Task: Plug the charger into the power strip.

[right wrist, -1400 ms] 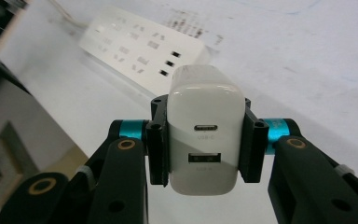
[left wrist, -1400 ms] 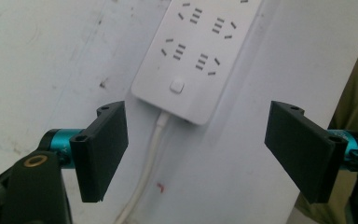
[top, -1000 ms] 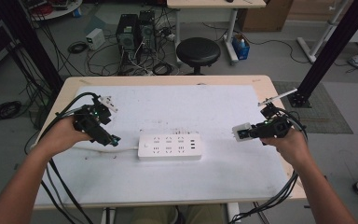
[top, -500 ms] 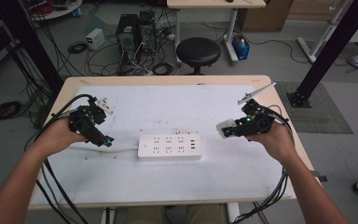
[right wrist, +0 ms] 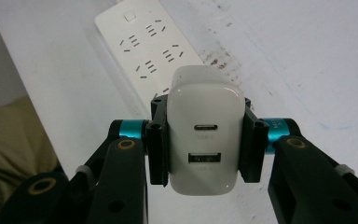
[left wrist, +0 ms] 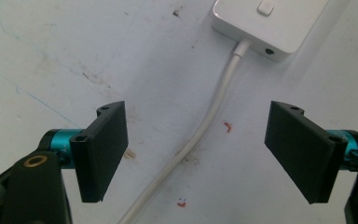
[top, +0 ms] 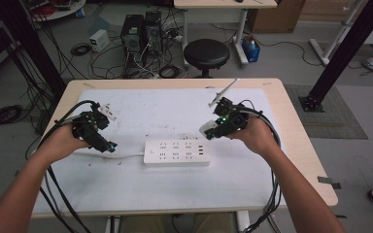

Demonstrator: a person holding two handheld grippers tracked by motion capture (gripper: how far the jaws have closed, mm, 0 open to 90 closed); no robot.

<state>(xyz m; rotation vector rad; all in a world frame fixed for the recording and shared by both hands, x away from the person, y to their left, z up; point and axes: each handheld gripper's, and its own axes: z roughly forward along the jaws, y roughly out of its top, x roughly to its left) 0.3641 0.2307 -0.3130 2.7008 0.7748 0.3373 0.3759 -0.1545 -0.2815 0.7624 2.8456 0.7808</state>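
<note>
Right gripper is clamped on a white USB charger, hovering around 2 o'clock off the power strip mid-table; its prongs are hidden. Left gripper gapes wide over the strip's cord.

power strip mid table, charger above its right end

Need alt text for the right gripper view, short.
The right gripper holds a white USB charger clamped between its two black jaws, the charger's two ports facing the camera. Beyond it, a white power strip lies on the white table, running up and left from the charger.
</note>
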